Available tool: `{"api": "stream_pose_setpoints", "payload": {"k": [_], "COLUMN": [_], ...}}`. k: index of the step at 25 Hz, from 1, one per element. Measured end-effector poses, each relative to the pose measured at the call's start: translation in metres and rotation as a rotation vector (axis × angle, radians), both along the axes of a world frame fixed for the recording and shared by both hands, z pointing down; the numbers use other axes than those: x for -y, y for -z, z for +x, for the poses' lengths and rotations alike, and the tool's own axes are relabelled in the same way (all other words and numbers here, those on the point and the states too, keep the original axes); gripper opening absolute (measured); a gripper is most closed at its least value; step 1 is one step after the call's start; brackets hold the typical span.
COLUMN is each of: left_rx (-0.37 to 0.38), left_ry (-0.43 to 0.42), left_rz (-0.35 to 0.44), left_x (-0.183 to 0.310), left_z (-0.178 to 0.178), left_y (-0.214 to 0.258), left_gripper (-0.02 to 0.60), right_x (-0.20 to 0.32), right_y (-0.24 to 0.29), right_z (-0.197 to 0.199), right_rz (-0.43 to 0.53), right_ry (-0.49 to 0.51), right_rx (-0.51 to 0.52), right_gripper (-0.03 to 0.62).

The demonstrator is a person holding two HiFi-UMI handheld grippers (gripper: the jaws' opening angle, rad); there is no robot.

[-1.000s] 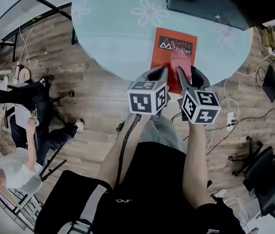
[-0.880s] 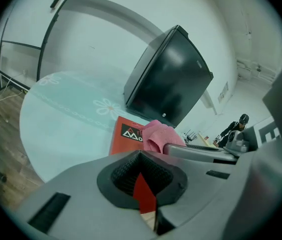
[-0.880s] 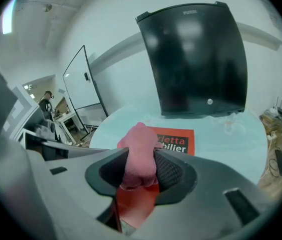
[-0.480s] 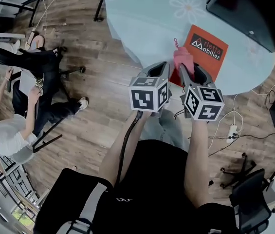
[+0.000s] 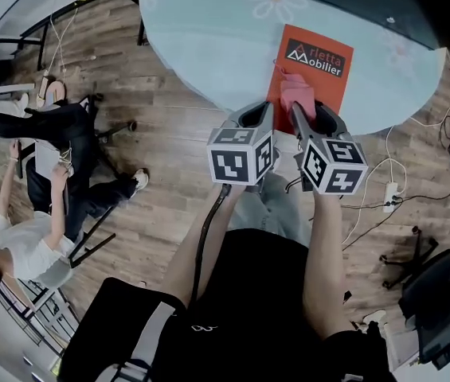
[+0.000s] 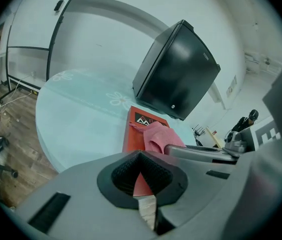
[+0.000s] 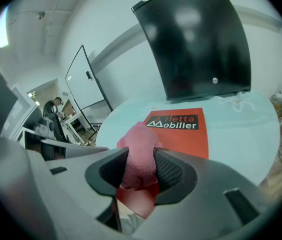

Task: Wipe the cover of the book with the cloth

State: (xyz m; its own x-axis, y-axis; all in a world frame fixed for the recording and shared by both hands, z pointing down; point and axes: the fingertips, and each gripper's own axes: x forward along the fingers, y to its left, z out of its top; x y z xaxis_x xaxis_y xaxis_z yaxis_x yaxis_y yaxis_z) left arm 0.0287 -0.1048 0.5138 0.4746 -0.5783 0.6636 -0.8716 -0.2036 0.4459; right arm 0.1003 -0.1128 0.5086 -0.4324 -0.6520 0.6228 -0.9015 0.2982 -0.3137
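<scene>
Where the cloth bunches, book shows orange.

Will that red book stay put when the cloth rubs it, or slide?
Probably slides: the book lies thin and flat on a smooth table, near its edge. The cloth, bunched in the right hand-held gripper, looks soft, so drag may be gentle.

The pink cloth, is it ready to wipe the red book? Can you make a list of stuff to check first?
1. Is the cloth gripped by the right hand-held gripper: ok.
2. Is the cloth over the book: ok.
3. Is the cloth pressing on the cover: cannot tell.
4. Is the book lying flat on the table: ok.
5. Is the left hand-held gripper steadying the book: not ok, it is open and empty.
</scene>
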Motion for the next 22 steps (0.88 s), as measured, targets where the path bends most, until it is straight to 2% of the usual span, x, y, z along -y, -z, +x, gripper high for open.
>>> {"api": "stream_pose_setpoints", "payload": {"k": [10, 17, 22], "left_rx": [-0.03, -0.048, -0.052], "left_ry": [-0.127, -0.188, -0.197], "left_rz": [-0.001, -0.005, -0.005], "left_x": [-0.01, -0.022, -0.026], "left_z": [0.056, 0.08, 0.083], "left_y": [-0.002, -0.004, -0.006], "left_gripper": [0.014, 0.014, 0.014], "right_x": [-0.016, -0.029, -0.036], "right_y": [-0.001, -0.001, 0.0], "right_z": [0.052, 0.08, 0.088], "right_rz": [0.001, 0.002, -0.014], "right_ry": [-0.118, -0.189, -0.224], "right_rx": [-0.019, -0.031, -0.021], "right_gripper": [0.156, 0.156, 0.156]}}
